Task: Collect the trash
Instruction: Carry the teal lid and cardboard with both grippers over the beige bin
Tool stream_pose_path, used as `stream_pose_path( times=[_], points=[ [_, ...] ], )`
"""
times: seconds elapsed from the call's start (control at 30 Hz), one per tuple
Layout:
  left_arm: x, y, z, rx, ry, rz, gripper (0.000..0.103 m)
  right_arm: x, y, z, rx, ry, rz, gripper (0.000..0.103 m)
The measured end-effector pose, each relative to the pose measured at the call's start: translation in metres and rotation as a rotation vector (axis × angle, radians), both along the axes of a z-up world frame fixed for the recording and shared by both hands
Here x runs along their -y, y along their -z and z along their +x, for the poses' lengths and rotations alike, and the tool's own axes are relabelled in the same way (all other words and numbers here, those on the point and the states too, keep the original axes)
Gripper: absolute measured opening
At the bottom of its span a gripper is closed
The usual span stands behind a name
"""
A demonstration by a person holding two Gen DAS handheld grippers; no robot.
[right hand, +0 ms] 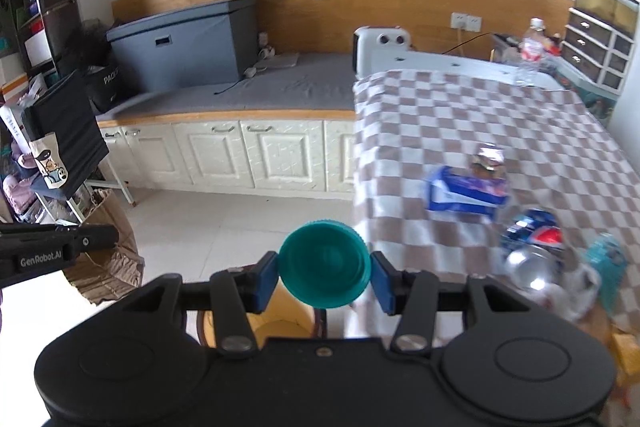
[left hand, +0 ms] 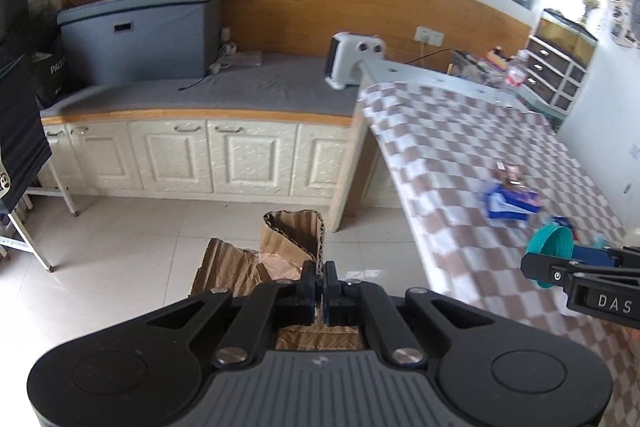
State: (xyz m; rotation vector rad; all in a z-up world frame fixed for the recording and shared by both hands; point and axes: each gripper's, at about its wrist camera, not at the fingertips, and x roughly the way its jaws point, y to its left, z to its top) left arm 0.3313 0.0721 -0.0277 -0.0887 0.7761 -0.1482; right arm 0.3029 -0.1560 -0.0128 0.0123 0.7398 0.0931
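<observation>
My left tongs pinch the cardboard bag rim, keeping it open; right tongs clamp the teal lid beyond the bed edge, for dropping in

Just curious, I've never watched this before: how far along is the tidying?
Midway, it seems. The left gripper pinches the cardboard box wall; the right gripper holds a teal lid. A blue packet, crushed can and wrappers remain on the checkered cloth.
</observation>
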Motion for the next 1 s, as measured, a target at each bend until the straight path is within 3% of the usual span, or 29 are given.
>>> stream_pose_path(
  times=[0.3, 0.6, 1.0],
  points=[
    [-0.036, 0.041, 0.079, -0.125, 0.028, -0.042, 0.003, -0.052, 0.038, 0.086, -0.094, -0.019, 0.032, 0.050],
    [-0.032, 0.129, 0.134, -0.348, 0.097, -0.103, 0.003, -0.061, 0.119, 0.150, -0.308, 0.022, 0.132, 0.050],
    [-0.011, 0.239, 0.177, -0.575, 0.167, -0.108, 0.003, -0.062, 0.224, 0.188, -0.526, 0.074, 0.166, 0.050]
  ],
)
